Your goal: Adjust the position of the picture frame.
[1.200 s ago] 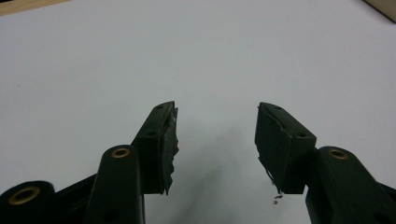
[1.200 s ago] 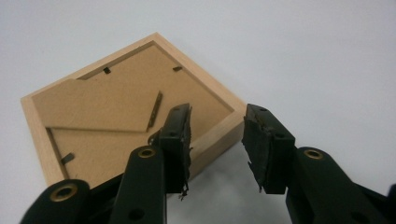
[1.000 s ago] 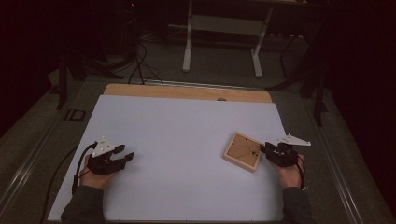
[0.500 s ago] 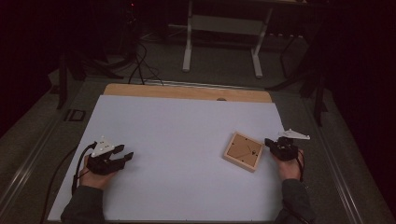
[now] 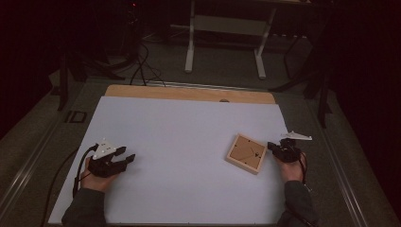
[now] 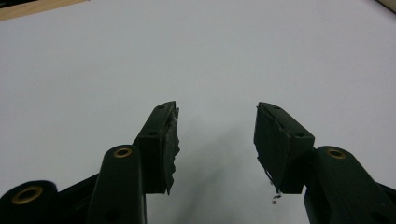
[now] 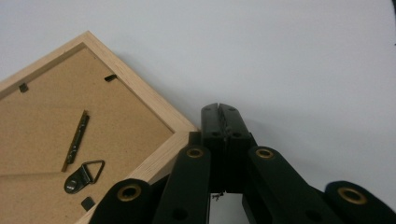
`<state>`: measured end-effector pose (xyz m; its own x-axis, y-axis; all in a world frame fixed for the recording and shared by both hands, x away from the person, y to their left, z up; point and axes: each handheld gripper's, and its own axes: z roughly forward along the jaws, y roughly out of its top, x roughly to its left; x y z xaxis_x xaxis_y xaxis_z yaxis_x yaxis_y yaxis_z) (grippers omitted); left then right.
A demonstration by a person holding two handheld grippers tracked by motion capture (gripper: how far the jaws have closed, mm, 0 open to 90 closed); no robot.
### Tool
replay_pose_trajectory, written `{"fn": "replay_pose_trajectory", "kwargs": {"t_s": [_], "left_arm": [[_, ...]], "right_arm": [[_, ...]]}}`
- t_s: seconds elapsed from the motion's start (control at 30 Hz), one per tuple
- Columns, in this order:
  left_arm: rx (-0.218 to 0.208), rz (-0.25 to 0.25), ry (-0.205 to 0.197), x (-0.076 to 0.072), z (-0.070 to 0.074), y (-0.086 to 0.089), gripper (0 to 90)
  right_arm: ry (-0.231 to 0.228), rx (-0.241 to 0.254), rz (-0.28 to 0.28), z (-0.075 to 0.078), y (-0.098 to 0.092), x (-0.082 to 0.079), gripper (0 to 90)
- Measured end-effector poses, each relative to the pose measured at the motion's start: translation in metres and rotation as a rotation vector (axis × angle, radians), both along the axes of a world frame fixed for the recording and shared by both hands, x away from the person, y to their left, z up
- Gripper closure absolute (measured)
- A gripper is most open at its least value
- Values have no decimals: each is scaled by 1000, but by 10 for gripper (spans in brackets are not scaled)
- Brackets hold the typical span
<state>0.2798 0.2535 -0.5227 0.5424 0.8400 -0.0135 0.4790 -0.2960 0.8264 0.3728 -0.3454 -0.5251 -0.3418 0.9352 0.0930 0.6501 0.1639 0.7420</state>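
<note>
A white table (image 5: 189,142) is spread across the middle of the high view. At centre right a small wooden picture frame (image 5: 246,152) is laid back-side up; it is judged light, stiff and possibly glazed, best taken by its raised wooden rim. The left gripper (image 5: 125,157), at lower left, is held with jaws apart. The right gripper (image 5: 272,146), just beside the frame's right corner, is pressed closed on nothing.

High view looks down; claw views skim the shared white table (image 5: 189,142) closely.
</note>
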Motion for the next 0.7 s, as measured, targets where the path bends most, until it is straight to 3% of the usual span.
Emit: {"fn": "replay_pose_trajectory", "kwargs": {"t_s": [0.37,0.47,0.7], "left_arm": [[-4,3,-4,0,0,0,501],[-7,4,-6,0,1,1,502],[-5,2,-8,1,0,-1,504]], "right_arm": [[25,24,28,-3,15,-1,896],[43,30,16,-5,16,-7,896],[77,9,50,-2,23,-19,896]]}}
